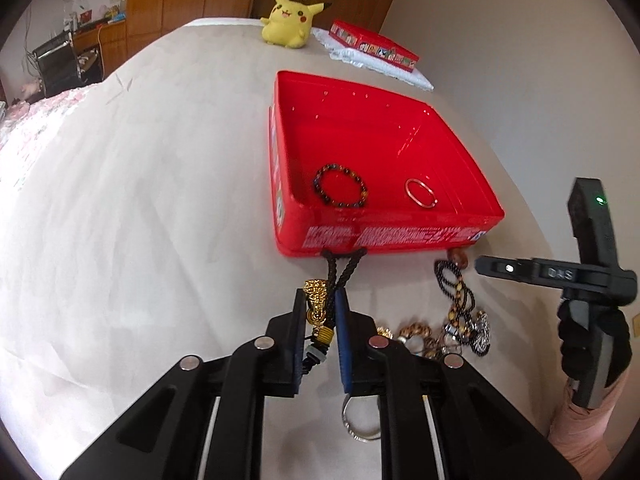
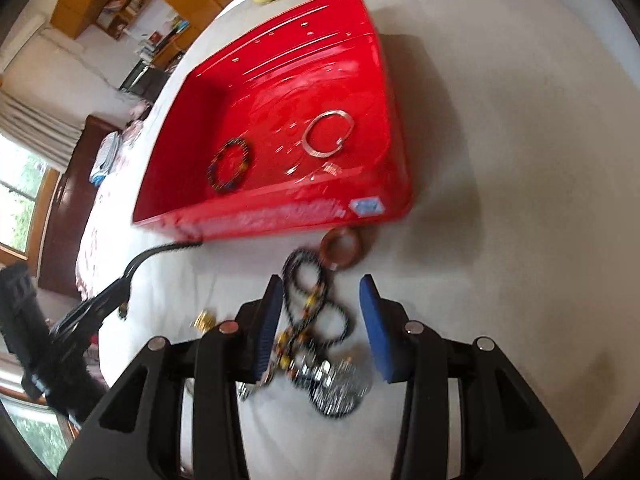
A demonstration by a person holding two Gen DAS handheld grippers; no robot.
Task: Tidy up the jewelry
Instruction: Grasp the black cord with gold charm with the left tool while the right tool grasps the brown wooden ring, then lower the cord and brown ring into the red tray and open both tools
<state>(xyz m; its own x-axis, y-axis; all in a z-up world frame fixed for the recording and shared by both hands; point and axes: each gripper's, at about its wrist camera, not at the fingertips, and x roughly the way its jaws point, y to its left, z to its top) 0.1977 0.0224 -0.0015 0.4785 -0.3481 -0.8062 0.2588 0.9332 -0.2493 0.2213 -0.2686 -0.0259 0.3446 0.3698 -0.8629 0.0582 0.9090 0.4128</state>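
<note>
My left gripper (image 1: 320,312) has its jaws clamped on the gold pendant (image 1: 317,300), the red box (image 1: 384,236) just ahead for dropping, while my right gripper (image 2: 320,320) has its jaws half-open astride the blurred, seemingly ungripped bead necklace (image 2: 316,312).

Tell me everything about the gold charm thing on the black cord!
The shiny gold-coloured carved charm on a braided black cord looks like metal. It sits pinched between the blue pads of the left tongs. Its looped cord runs to the open red tin box, reaching its near wall. A small gold bead hangs below the charm.
</note>
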